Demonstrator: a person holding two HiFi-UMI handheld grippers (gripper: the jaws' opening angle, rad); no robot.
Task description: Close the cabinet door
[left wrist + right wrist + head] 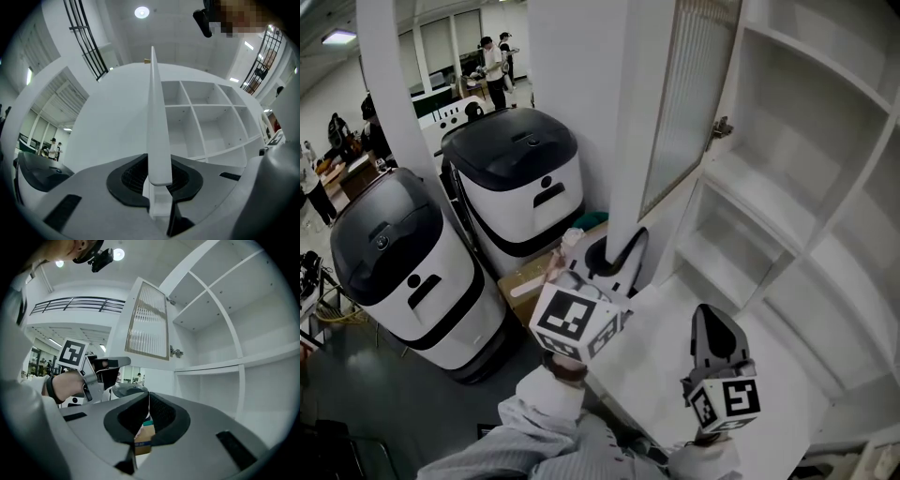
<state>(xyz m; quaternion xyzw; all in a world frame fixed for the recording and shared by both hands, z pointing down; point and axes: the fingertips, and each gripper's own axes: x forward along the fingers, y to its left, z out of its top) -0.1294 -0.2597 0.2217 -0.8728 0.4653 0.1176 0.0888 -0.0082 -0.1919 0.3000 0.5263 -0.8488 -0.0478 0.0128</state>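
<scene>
A big, bright hall lies behind, with people standing at desks far beyond the jaws. A white cabinet (787, 216) of bare shelves fills the space ahead of and to the right of both grippers. Its cabinet door (623, 122), a white frame round a ribbed glass panel, stands swung wide open and edge-on to the left gripper (614, 253). In the left gripper view the door's free edge runs straight up from between the jaws. Both black pads are clamped on it near its lower corner, one against each face. The door hinge (720, 127) sits on the far side of the door from that grip, against the cabinet.

The right gripper (715, 328) is apart from the door, to the right of the left gripper, and points into the lower shelves. Its jaws are pressed together with nothing between them.

To the left of the left jaws stand two white machines with black domed tops (520, 178). A cardboard box (525, 281) sits on the floor just below them.
</scene>
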